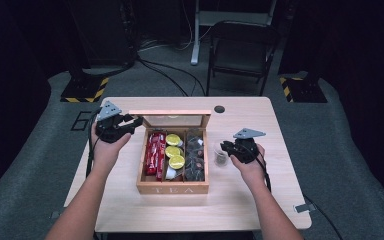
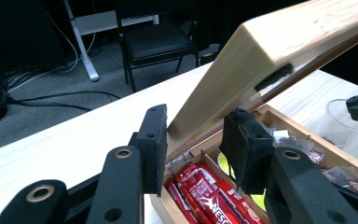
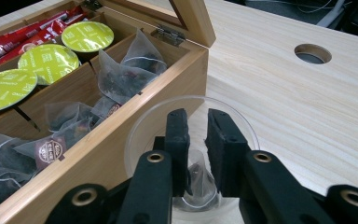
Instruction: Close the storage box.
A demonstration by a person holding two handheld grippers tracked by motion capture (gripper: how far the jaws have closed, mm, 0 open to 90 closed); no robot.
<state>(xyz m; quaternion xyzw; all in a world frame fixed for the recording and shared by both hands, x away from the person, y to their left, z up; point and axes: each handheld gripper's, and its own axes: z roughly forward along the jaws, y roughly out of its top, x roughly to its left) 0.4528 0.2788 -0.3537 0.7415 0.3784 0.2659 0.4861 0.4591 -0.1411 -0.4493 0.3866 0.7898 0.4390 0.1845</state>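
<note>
While my left gripper pinches the tea box lid up, my right gripper, jaws slightly parted, hangs over a dark pyramid teabag inside the clear cup just beside the box's teabag compartment.

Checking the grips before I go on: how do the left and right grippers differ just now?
The left gripper has its jaws clamped on the raised wooden lid of the wooden tea box, holding it open; the right gripper points down into the clear plastic cup, jaws slightly parted above a dark pyramid tea bag. Both have black jaws.
</note>
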